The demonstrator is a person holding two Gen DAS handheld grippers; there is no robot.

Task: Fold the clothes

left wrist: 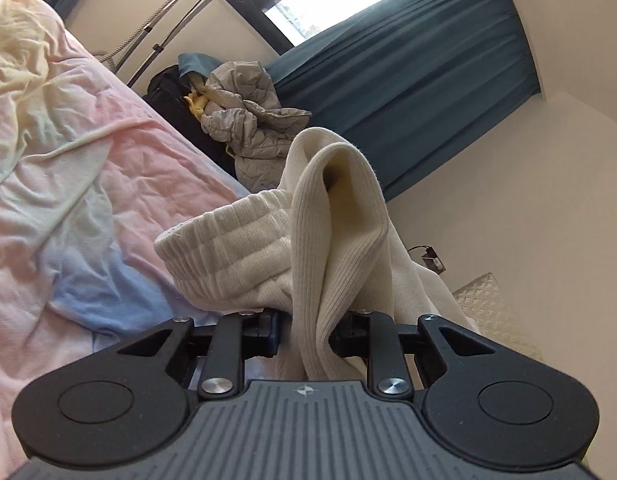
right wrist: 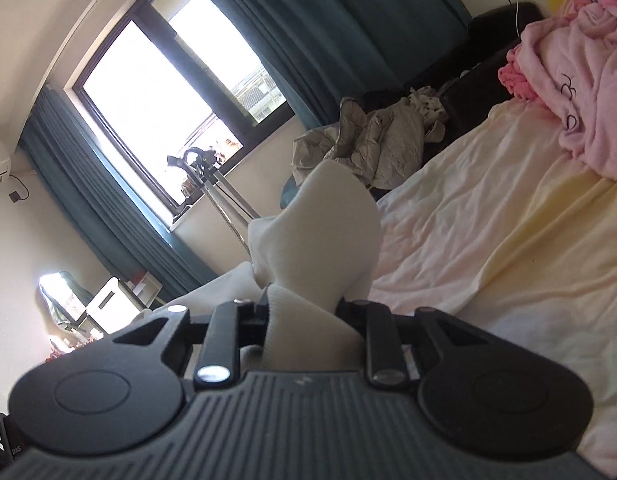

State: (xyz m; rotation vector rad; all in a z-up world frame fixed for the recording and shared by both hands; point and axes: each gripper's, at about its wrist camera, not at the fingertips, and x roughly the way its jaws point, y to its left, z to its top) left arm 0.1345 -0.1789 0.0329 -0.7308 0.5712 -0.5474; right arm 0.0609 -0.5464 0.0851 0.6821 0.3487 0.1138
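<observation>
- Garment [left wrist: 268, 248], cream and ribbed, is the one piece we have in hand; it hangs in the air over the bed [left wrist: 88, 184] rather than lying on it.
- Our left gripper [left wrist: 306, 330] is clamped on a bunched fold of the knit, which rises straight ahead of it, with a wide ribbed band curling off to the left.
- Our right gripper [right wrist: 304, 312] is likewise closed on white ribbed cloth that stands up directly in front of it. We judge it to be the same garment [right wrist: 320, 232], though neither view shows the stretch between the two holds.
- The relation that matters: both holds are already on the cloth, so neither arm is nearer. We cannot read the garment's long axis, since only crumpled ends show; we judge it runs from one gripper to the other.
- The bed sheet lies to the left of the left gripper and to the right of the right gripper [right wrist: 488, 240], so the laying surface sits between and ahead of us.
- Count: two grippers, one held garment, one pink robe [right wrist: 580, 80] heaped at the far end of the bed, one grey quilted jacket [left wrist: 244, 120] piled beyond the mattress edge, one window [right wrist: 156, 92] with teal curtains.
- Next, we think, the cloth wants spreading flat on the sheet before any fold.
</observation>
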